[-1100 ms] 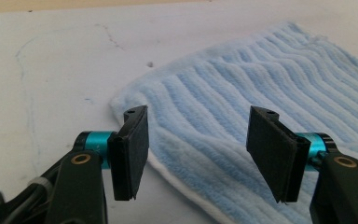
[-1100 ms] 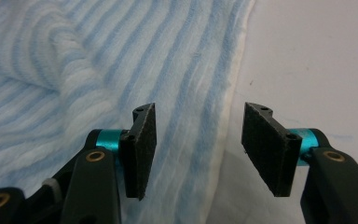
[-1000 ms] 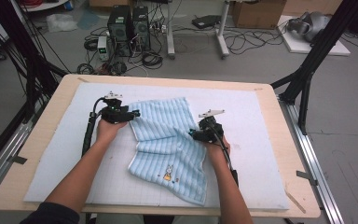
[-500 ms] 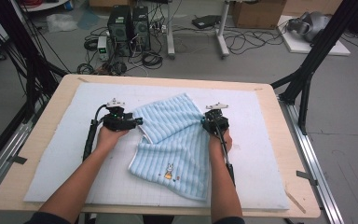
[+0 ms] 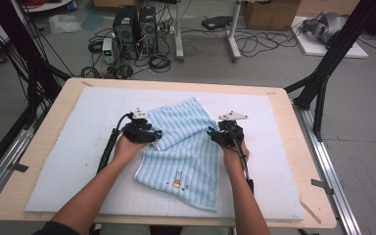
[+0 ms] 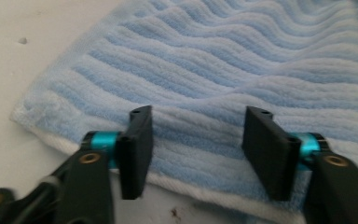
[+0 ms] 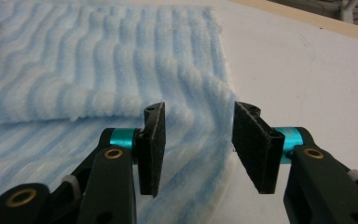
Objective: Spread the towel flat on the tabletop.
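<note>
Towel [image 5: 183,149] sits mid-frame in the high view, on the pale blue mat [image 5: 68,156] covering the wooden tabletop [image 5: 44,122]. It's light blue terry with wavy darker-blue ribbing and a white hem. It's folded over itself: the upper layer's corner points toward the top of the frame, the lower layer runs down to the bottom centre. A small rabbit print [image 5: 177,179] with a few coloured marks beside it is on the lower part. The towel lies skewed, edges not square to the mat.

Your left tool [image 5: 152,136] is at the towel's left edge in the high view. In the left tool's own view [image 6: 196,147] its jaws stand apart and have just been closing in. The ribbed cloth and white hem lie between and under them, and the pads aren't pressing on it. The towel's corner is at that frame's left, with bare mat beyond.

Your right tool [image 5: 214,134] is at the towel's right edge. In its own view [image 7: 196,149] the jaws are apart, having just been opening. A raised fold of the towel's edge stands between them; neither pad grips it. Bare mat is on that frame's right, tabletop rim at the upper right.

The fold line of the upper layer crosses the left half of that view.
</note>
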`<action>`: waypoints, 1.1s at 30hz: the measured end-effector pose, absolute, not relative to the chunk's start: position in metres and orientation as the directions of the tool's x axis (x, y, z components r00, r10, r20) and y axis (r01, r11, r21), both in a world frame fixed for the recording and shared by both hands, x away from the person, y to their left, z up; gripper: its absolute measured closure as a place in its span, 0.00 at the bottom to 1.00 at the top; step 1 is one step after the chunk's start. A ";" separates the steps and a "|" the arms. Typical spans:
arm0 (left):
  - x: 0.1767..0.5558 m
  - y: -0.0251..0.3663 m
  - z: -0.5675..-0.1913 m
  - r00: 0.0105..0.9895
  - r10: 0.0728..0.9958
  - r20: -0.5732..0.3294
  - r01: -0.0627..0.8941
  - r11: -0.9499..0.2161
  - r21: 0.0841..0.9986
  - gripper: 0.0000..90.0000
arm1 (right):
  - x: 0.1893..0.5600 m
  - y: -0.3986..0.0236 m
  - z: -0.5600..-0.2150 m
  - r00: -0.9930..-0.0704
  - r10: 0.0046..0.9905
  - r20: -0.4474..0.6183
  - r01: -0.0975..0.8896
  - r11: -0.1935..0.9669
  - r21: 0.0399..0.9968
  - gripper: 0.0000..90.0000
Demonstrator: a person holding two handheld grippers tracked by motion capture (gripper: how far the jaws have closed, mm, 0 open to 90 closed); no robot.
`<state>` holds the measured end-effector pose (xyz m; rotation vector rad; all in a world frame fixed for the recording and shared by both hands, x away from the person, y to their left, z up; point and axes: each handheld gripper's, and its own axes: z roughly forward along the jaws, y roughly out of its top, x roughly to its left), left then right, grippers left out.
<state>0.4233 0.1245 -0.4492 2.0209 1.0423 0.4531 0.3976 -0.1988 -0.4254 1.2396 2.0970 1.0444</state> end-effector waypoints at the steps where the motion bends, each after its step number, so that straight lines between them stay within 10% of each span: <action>1: 0.425 0.123 -0.449 0.595 0.804 -0.019 0.505 -0.356 0.786 0.59 | 0.396 -0.199 -0.425 -0.486 0.874 -0.010 0.522 0.299 0.798 0.57; 5: 0.433 0.119 -0.446 0.610 0.792 0.028 0.482 -0.399 0.780 0.94 | 0.390 -0.197 -0.421 -0.514 0.858 -0.022 0.503 0.322 0.802 0.57; 18: 0.484 0.148 -0.437 0.459 0.888 -0.007 0.533 -0.269 0.802 0.96 | 0.375 -0.207 -0.436 -0.502 0.865 -0.008 0.529 0.314 0.789 0.56; 24: 0.483 0.154 -0.439 0.439 0.889 -0.128 0.583 -0.174 0.793 0.53 | 0.373 -0.217 -0.442 -0.478 0.878 0.028 0.551 0.275 0.788 0.56; 33: 0.463 0.167 -0.422 0.498 0.849 -0.175 0.537 -0.144 0.831 0.42 | 0.370 -0.208 -0.442 -0.572 0.818 0.067 0.526 0.303 0.795 0.57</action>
